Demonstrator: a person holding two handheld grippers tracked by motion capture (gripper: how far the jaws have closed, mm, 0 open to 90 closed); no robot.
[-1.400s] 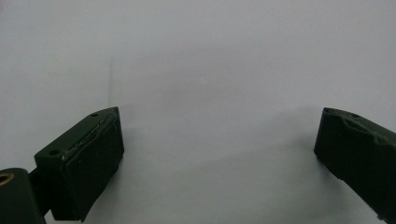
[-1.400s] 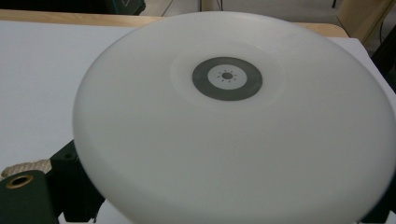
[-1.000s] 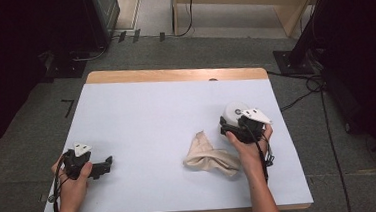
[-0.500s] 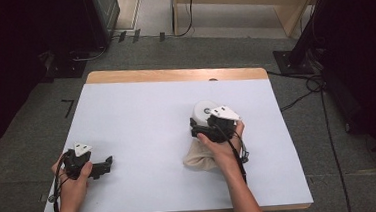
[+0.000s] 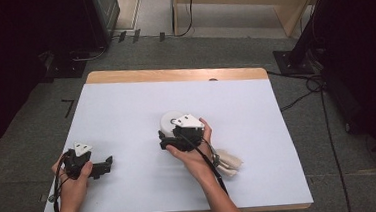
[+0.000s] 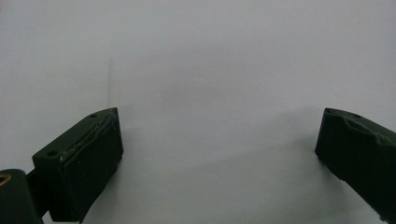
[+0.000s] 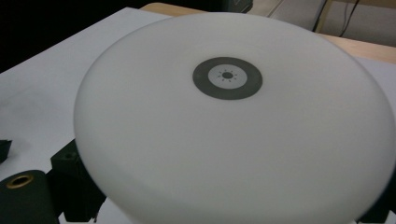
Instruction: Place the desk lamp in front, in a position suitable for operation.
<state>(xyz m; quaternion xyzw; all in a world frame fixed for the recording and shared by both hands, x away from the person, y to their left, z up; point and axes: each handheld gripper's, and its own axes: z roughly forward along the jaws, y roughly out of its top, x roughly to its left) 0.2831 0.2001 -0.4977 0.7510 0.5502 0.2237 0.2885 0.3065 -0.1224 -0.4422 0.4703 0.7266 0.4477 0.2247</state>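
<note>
The round white plastic disc [image 7: 233, 121], marked by a dark grey ring at its centre, sits clamped between the right claw's [image 5: 170, 137] jaws, its flat face tilted upward. Round, it has no long axis. The left claw [image 5: 105, 167] gapes wide, holding nothing, low over the white surface [image 5: 126, 105].

A lab or recording studio; a white tabletop [image 5: 126, 105] stands on grey carpet [image 5: 28, 147], with black stands [image 5: 304, 42] and cables [image 5: 310, 85] around

Your left black two-jaw gripper [image 5: 100, 168] and right black two-jaw gripper [image 5: 171, 141] each carry a pale grey three-cornered plate on top. Black cables trail back along your bare forearms. Jaws are blocky matte black with small screw holes; brass-coloured ring at lower left.
</note>
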